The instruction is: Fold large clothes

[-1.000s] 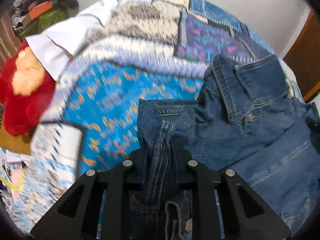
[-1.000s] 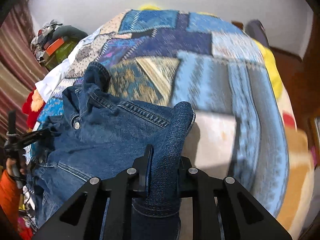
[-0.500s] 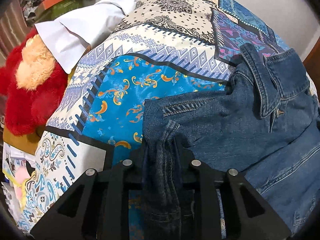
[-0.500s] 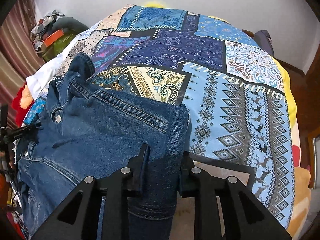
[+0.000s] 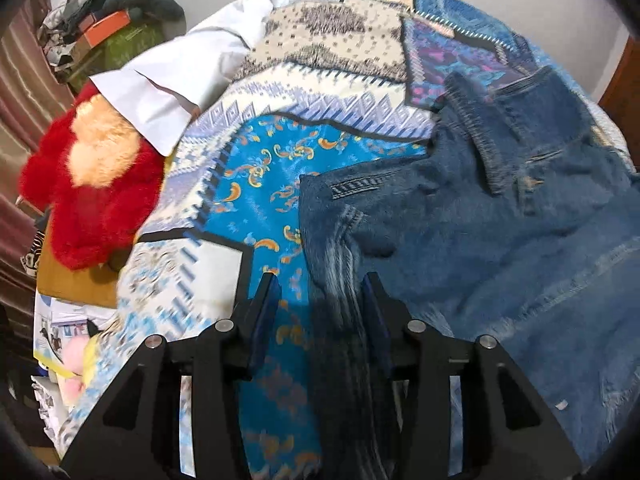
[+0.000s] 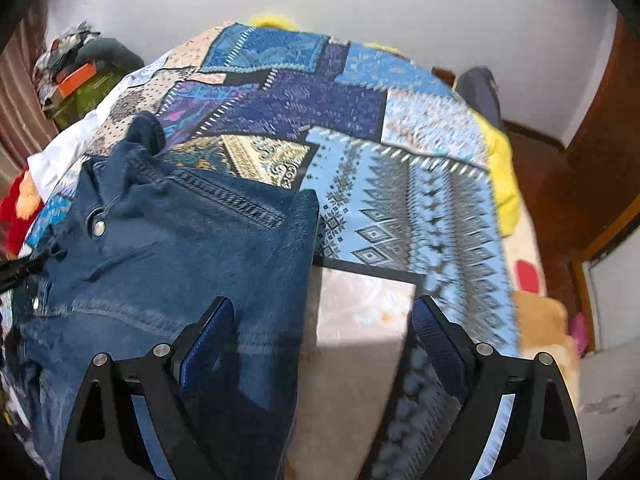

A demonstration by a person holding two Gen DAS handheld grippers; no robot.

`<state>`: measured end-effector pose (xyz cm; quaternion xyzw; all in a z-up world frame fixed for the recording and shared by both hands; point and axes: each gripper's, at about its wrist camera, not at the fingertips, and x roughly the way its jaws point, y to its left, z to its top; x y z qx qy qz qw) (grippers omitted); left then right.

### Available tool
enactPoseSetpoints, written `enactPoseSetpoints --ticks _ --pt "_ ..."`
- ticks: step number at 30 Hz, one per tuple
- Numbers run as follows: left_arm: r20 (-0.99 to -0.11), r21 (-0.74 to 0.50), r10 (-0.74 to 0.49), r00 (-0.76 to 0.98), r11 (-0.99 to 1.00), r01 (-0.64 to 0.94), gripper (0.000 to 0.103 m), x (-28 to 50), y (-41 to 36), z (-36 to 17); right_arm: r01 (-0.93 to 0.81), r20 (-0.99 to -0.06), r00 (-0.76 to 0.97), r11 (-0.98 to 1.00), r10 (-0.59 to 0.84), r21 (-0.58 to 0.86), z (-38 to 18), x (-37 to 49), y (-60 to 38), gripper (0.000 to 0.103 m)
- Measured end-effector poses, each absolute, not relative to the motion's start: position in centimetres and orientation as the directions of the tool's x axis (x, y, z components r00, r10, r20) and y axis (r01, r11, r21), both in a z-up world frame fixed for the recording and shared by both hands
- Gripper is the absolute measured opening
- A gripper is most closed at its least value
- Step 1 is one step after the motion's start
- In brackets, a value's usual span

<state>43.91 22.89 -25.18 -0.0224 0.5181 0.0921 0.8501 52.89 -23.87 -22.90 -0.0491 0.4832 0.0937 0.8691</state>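
Observation:
A blue denim jacket lies spread on a patchwork bedspread, collar toward the far side. My left gripper is open over the jacket's left shoulder edge, with the sleeve fabric loose between the fingers. In the right wrist view the jacket fills the lower left. My right gripper is wide open above the jacket's right edge and the bedspread, holding nothing.
A red and cream plush toy and a white cloth lie at the bed's left edge. A pile of boxes and clothes stands at the far left. Wooden furniture lines the right side.
Both grippers were shut on the jacket's shoulder edges and have opened, letting the denim drop flat on the bed.

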Motion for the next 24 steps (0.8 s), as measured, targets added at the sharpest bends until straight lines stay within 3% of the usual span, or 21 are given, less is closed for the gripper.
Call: enactPoseSetpoints --ticks 3,10,12,16,17,24 --pt "-0.857 0.023 0.11 0.504 0.984 -0.176 0.043 41.9 22.2 -22.3 -0.246 -0.823 0.555 0.969 0.124 -0.02 -20.1 50.4 -23.1 0.09" --pt "-0.749 -0.029 0.073 0.659 0.989 -0.142 0.06 36.4 19.3 -14.2 -0.313 -0.751 0.631 0.95 0.195 -0.016 -12.8 43.8 -21.1 0.091" --pt "-0.723 -0.025 0.07 0.687 0.991 -0.128 0.067 35.0 18.6 -12.6 -0.333 -0.732 0.64 0.943 0.231 0.007 -11.0 41.6 -20.6 0.093" --pt "-0.677 -0.015 0.078 0.732 0.993 -0.119 0.097 31.3 17.1 -10.2 -0.357 -0.697 0.657 0.933 0.287 0.047 -8.5 37.7 -20.0 0.099" --pt "-0.672 -0.018 0.079 0.737 0.992 -0.122 0.1 30.5 16.9 -10.0 -0.364 -0.692 0.655 0.929 0.303 0.063 -8.1 36.6 -19.9 0.099" --pt "-0.696 -0.061 0.049 0.717 0.99 -0.127 0.101 25.2 16.9 -11.2 -0.395 -0.713 0.597 0.908 0.367 0.136 -8.7 30.9 -20.1 0.101"
